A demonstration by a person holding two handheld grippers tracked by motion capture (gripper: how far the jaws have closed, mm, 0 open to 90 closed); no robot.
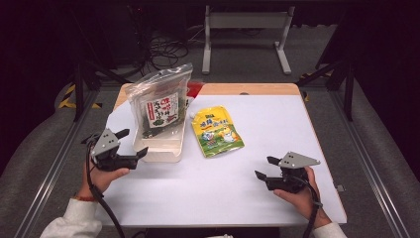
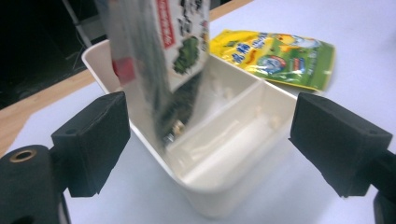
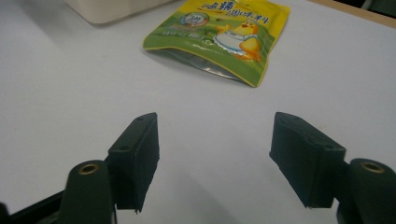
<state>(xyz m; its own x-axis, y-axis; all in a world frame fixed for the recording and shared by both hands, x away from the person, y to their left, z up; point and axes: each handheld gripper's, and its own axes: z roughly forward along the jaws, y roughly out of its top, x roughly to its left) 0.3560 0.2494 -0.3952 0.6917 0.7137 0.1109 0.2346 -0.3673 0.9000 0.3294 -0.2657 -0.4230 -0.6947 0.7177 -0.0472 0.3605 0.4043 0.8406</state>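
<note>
Seaweed bag (image 1: 161,101) stands tilted in white bin (image 1: 159,149).

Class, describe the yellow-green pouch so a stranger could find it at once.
Start at the white table. Beside the cream tray lies the yellow-green pouch, flat on the tabletop. Unlike the clear bag standing in the tray, it is opaque and bears a cartoon chick.

A clear bag (image 1: 161,101) is standing up in a white box (image 1: 163,144) on the bench (image 1: 223,188). A yellow pouch (image 1: 216,132) is lying just beside it. The left tool (image 1: 130,145) is sitting open by the box, and the right tool (image 1: 264,167) is resting open, well apart.
</note>
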